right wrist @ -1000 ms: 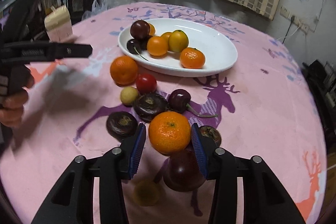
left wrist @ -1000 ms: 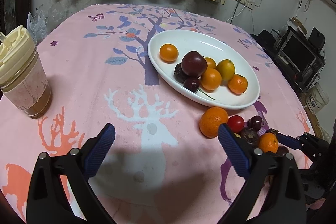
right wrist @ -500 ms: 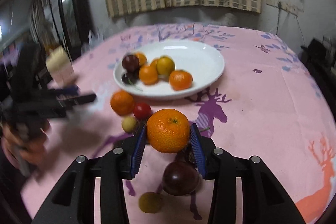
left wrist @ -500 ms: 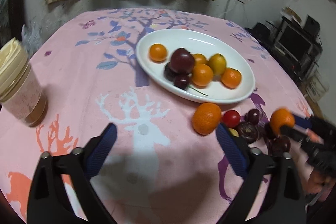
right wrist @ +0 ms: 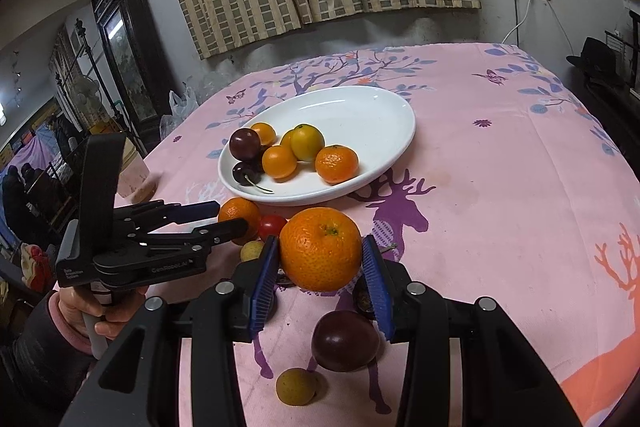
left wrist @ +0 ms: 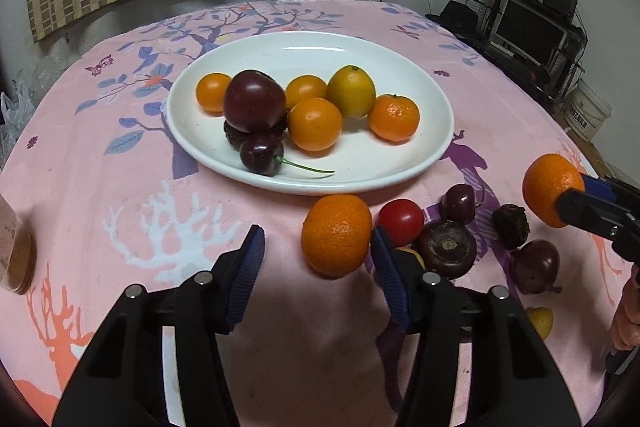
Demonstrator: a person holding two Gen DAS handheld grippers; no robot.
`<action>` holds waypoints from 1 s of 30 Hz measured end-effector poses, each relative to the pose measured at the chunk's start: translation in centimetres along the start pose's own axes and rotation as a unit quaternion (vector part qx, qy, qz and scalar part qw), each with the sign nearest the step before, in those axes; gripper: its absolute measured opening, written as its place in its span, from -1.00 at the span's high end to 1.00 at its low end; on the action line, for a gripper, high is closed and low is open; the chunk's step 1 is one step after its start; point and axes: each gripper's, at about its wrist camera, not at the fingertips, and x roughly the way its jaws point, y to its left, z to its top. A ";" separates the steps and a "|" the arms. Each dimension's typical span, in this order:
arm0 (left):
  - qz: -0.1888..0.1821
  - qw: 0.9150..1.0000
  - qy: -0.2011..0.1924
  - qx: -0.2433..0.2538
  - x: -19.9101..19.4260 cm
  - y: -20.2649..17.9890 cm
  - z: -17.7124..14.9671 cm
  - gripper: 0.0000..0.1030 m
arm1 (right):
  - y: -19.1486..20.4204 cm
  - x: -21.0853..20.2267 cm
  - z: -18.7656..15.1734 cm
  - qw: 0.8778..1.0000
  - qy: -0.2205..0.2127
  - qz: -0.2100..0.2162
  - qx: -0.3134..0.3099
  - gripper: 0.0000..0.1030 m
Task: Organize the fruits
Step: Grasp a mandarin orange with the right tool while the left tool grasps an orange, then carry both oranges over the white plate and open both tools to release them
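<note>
The white plate (left wrist: pixel 400 179) (right wrist: pixel 360 115) holds several oranges, a dark plum and a cherry. In front of it an orange (left wrist: pixel 336 235) (right wrist: pixel 240 213) lies on the pink cloth. My left gripper (left wrist: pixel 318 247) (right wrist: pixel 230 217) straddles this orange with its jaws closing; the right pad is at the peel and the left pad is still apart from it. My right gripper (right wrist: pixel 320 259) (left wrist: pixel 576 195) is shut on another orange (right wrist: pixel 320 249) (left wrist: pixel 552 189), held above the cloth. Loose beside them lie a red tomato (left wrist: pixel 401 221), a dark plum (right wrist: pixel 345 341) and a small yellow fruit (right wrist: pixel 296 385).
A lidded cup (left wrist: pixel 14 259) stands at the table's left edge. Dark round fruits (left wrist: pixel 447 248) crowd the cloth between the two grippers. A person's hand (right wrist: pixel 80 307) holds the left gripper's handle. A curtained wall lies behind the table and a monitor shelf to its right.
My left gripper has moved in over the orange on the cloth and its jaws have narrowed around it. The right gripper has lifted its orange off the cloth.
</note>
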 end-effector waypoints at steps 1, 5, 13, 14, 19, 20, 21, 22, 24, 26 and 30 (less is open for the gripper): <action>-0.002 1.000 0.004 0.001 0.3 -0.1 0.0 0.03 | 0.0 0.0 0.0 1.000 0.001 0.001 0.000 0.17; -0.015 1.000 0.010 0.000 1.0 -0.4 0.1 0.31 | 0.0 0.1 -0.1 1.000 0.001 0.005 0.000 0.17; -0.022 1.000 -0.012 -0.014 -1.7 -0.2 -0.8 0.33 | 1.0 1.0 -0.7 1.000 0.014 0.008 -0.019 0.17; -0.027 0.999 -0.023 -0.020 -2.6 0.0 -0.8 0.33 | 1.3 0.9 -0.6 0.999 0.011 0.021 -0.022 0.17; -0.044 0.995 -0.080 -0.042 -5.9 0.2 1.4 0.33 | 1.9 0.1 1.7 0.996 -0.026 0.087 0.012 0.17; -0.042 0.994 -0.089 -0.045 -6.2 0.2 2.2 0.33 | 1.9 -0.1 2.8 0.996 -0.045 0.071 0.017 0.17; -0.039 0.993 -0.099 -0.051 -6.4 0.3 3.4 0.33 | 1.8 -0.1 3.5 0.996 -0.057 0.060 0.023 0.17; -0.035 0.992 -0.106 -0.057 -6.4 0.4 4.2 0.33 | 1.5 0.0 4.4 0.996 -0.068 0.050 0.031 0.17; -0.020 0.991 -0.117 -0.069 -6.0 0.7 6.1 0.33 | 0.7 0.6 6.2 0.994 -0.089 0.027 0.050 0.17; -0.001 0.990 -0.116 -0.081 -4.6 1.4 7.9 0.33 | -0.1 1.8 7.8 0.994 -0.093 -0.002 0.057 0.17; 0.001 0.990 -0.084 -0.109 -1.3 3.0 9.7 0.33 | -1.7 5.5 10.0 0.995 -0.072 -0.035 0.067 0.17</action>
